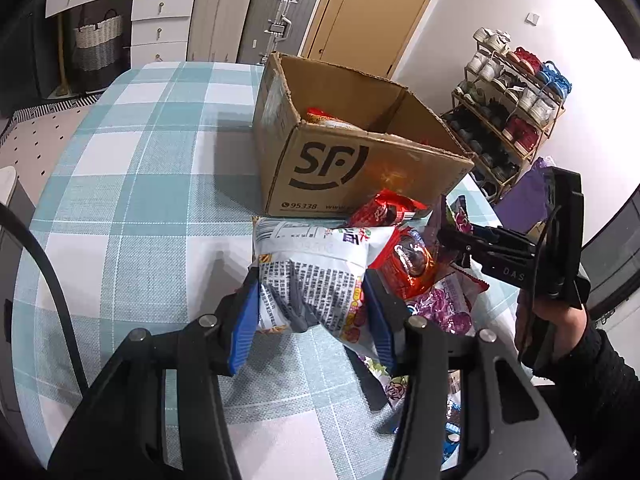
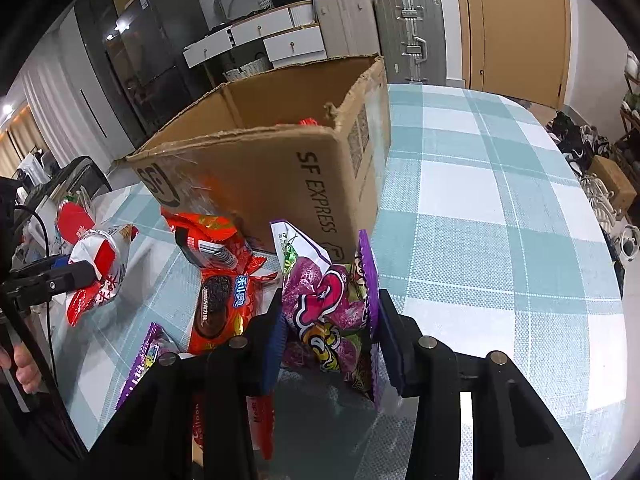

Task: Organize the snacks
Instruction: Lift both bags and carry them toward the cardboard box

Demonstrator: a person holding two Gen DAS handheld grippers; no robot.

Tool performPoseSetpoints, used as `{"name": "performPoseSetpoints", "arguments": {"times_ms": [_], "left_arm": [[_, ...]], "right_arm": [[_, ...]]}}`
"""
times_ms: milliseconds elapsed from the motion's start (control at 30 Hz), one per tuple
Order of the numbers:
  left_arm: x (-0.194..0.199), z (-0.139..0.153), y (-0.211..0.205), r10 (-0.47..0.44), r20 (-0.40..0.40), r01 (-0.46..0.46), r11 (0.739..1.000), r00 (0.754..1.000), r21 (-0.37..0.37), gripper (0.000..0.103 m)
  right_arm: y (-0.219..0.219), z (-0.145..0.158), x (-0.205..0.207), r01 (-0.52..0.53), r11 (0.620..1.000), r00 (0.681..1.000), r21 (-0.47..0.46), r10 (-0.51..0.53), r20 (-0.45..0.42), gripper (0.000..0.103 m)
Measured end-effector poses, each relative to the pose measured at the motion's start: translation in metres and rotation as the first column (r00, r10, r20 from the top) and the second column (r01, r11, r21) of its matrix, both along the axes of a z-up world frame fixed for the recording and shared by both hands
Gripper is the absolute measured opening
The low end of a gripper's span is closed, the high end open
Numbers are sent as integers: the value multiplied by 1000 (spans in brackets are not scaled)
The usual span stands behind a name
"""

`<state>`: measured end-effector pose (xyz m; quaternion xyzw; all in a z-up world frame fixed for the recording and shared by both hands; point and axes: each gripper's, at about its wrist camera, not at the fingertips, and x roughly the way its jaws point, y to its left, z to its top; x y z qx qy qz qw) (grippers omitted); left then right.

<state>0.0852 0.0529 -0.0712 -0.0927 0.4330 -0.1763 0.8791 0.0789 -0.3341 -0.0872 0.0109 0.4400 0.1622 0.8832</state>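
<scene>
You have a snack in each gripper. The left gripper (image 1: 312, 312) has its blue fingers (image 1: 245, 320) clamped on the lower end of a white snack bag (image 1: 316, 264) printed with dense text, pinched in where the pads bite. The right gripper (image 2: 330, 334) has its fingers (image 2: 276, 344) pressed on both sides of a purple snack bag (image 2: 328, 300), which crumples between them and stands on end. Gripping each bag at one end leaves the rest free to hang, which should let you drop it over a wall of the box without the fingers going in.

The cardboard box (image 1: 344, 168) stands open just beyond both bags, toward the middle of the tabletop (image 1: 132, 200), with a red packet already showing inside it. Between the two grippers the remaining snacks lie in a loose heap touching the box's near wall: a red cookie packet (image 2: 218, 300) and another purple bag (image 2: 140, 360) near the tabletop's near edge. Keeping the heap right at the box makes each carry short.

The tabletop wears a teal-and-white checked cloth, bare on the far side of the box. Around it the room holds suitcases (image 1: 256, 12) and a white chest of drawers (image 1: 160, 24) against the far wall, a wooden door (image 1: 376, 8), and a shoe rack (image 1: 508, 108) off one edge.
</scene>
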Motion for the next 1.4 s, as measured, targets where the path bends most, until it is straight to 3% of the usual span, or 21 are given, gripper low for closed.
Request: {"name": "performPoseSetpoints", "arguments": {"times_ms": [567,867,1133,1400], "left_arm": [[-2,11,1,8,38,-7,1000,999,-15,46],[5,31,0,18,62,-14,998,998,-69,46],[12,74,-19,-11,105,20,996,994,-83,46],[49,134,-41,-29,140,36,998,990,-46,47]], "right_arm": [[-9,34,-28,11,999,996,52,-15,92,42],[-9,64,-41,11,994,984,110,-30,173,42],[3,99,-37,-26,986,977,167,-10,215,42],[18,154,-17,-58,982,962,178,8,273,42]]}}
